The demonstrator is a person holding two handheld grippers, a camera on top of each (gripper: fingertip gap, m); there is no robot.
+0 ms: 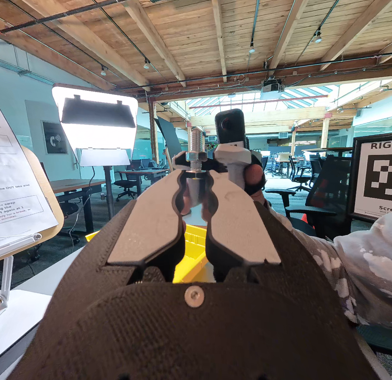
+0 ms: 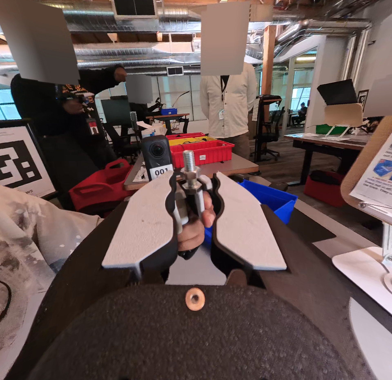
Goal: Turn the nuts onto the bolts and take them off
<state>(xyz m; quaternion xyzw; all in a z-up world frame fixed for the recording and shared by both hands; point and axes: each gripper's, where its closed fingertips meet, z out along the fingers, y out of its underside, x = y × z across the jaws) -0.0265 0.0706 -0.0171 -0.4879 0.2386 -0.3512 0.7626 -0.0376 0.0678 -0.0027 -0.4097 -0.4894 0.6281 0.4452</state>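
Hex nut [image 1: 195, 157] sits partway up upright bolt [image 1: 196, 157], long axis vertical. Left gripper [image 1: 194, 179] clamps bolt's lower end; right gripper [image 2: 194, 178] fingertips pinch nut from opposite side.

Your left gripper [image 1: 194, 176] points upward, its fingers closed in. Your right gripper [image 2: 193, 176] faces it, tips nearly meeting, fingers closed in too. Your right hand [image 1: 253, 179] wraps its handle, the pale patterned sleeve [image 1: 347, 270] reaching across.
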